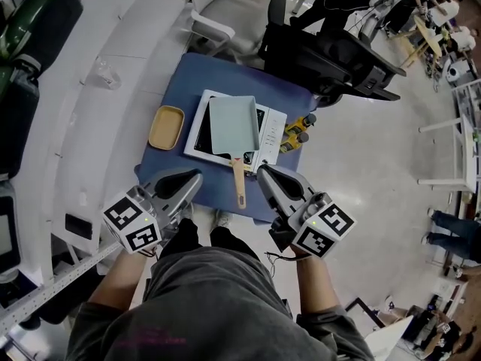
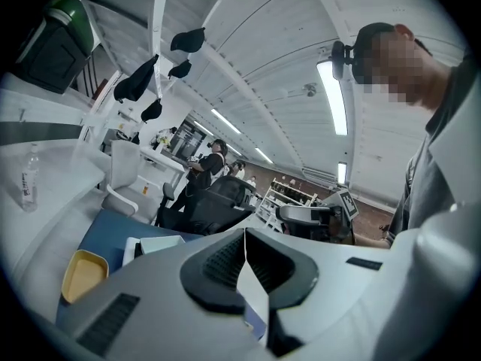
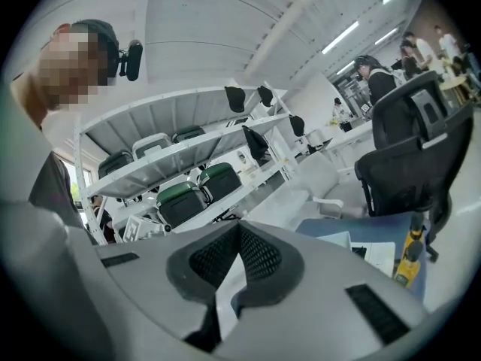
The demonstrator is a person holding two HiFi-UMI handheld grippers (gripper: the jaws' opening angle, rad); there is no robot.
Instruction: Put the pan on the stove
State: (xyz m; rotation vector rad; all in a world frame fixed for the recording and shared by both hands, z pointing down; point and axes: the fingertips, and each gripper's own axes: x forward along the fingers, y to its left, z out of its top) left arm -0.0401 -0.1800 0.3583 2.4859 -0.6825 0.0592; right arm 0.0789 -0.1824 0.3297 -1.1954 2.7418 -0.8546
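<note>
Head view, one pan (image 1: 234,124) on one stove (image 1: 273,128), one tray (image 1: 166,126), left gripper (image 1: 197,176), right gripper (image 1: 261,171), both apparently closed

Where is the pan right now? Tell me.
In the head view, the pan sits on the white stove, right of the yellow tray, its wooden handle pointing toward the person.

— Any words or numbers you can make out?
— None. The marker cubes (image 1: 131,226) on the left gripper (image 1: 192,177) and the right gripper (image 1: 263,170) carry only black-and-white square patterns, no letters.
— The stove (image 1: 272,130)?
— There is print on its control strip, too small to read.
— And the bottle (image 2: 28,179)?
— It has a label, but it is blurred.
</note>
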